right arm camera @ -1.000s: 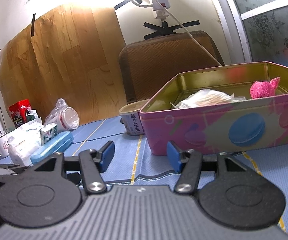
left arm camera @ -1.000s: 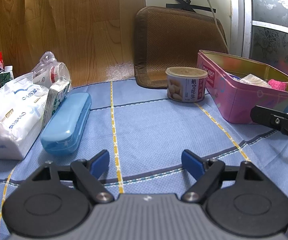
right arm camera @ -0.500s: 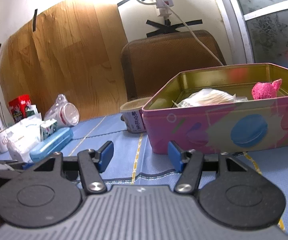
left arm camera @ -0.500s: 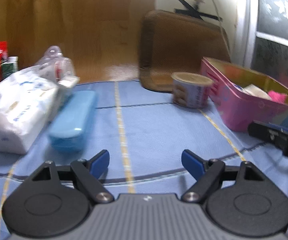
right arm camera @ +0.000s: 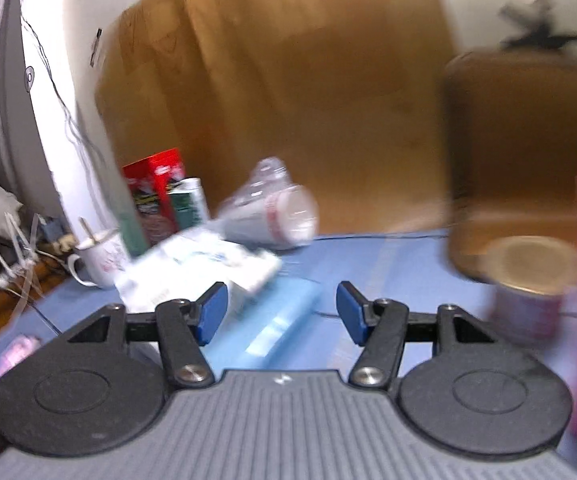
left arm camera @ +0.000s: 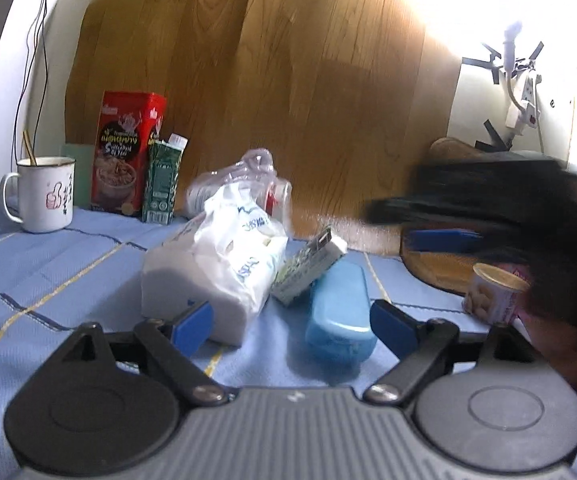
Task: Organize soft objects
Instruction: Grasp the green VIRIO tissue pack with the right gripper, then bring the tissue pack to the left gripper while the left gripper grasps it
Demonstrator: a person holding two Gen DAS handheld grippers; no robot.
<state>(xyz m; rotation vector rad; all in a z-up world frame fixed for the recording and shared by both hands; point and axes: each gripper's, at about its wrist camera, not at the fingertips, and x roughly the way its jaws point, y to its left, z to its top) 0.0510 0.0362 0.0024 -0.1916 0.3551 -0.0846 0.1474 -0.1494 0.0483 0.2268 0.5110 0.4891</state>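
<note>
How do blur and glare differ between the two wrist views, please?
Left wrist view: tissue pack and mug fairly sharp, the right gripper crossing as a dark smear, glare top right. Right wrist view: nearly everything motion-blurred, including the can.

White mug [left arm camera: 46, 194], red tin [left arm camera: 126, 162] and green carton [left arm camera: 163, 182] stand together — peanut can [left arm camera: 492, 294] well apart.

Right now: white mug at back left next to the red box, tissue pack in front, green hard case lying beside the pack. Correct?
Not quite. The hard case is blue, not green; the left wrist view shows it clearly. The rest holds: white mug at back left near the red box, tissue pack in front, with the case lying beside it.
</note>
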